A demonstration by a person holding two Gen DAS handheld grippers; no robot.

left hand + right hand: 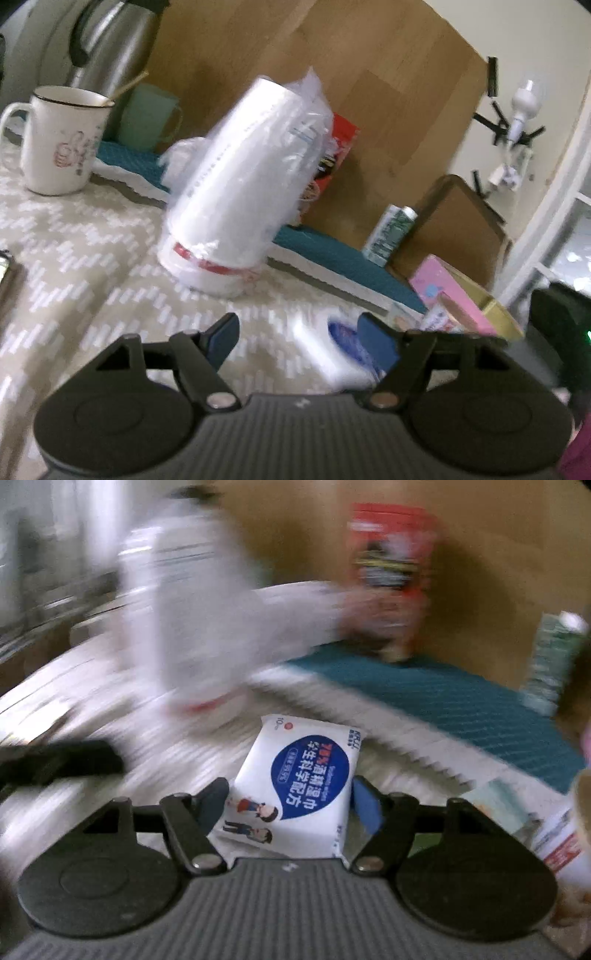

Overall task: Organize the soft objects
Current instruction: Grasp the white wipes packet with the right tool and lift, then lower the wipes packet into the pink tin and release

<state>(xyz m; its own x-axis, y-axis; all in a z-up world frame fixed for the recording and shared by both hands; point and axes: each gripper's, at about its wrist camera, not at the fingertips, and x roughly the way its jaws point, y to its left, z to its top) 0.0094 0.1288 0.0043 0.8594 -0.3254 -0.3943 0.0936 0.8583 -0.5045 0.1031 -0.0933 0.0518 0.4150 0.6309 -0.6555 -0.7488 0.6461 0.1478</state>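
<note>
Left wrist view: the left gripper [297, 334] hangs over the patterned desk [74, 236] with its fingers [223, 336] spread apart and nothing between them. Just beyond the right-hand finger lies a blurred white wipes pack [332, 350] with a blue mark, flat on the desk. Further in, toward the desk's far edge, a plastic-wrapped stack of white cups [243, 184] leans to the left. A white mug [61, 140] and a green cup [147, 116] stand at the far left, with a steel kettle [110, 40] behind them. A teal mat [340, 254] runs along the far edge, where a can [389, 236] and a pink box [447, 291] stand at the right.

Right wrist view: the right gripper [291, 794] has the wipes pack [299, 786] between its fingers [365, 805]; the fingers flank the pack's sides, and contact on the right looks loose, so a firm grip cannot be told. The pack rests on the desk, short of the teal mat [443, 701]. A red box [391, 565] stands blurred at the far edge.
</note>
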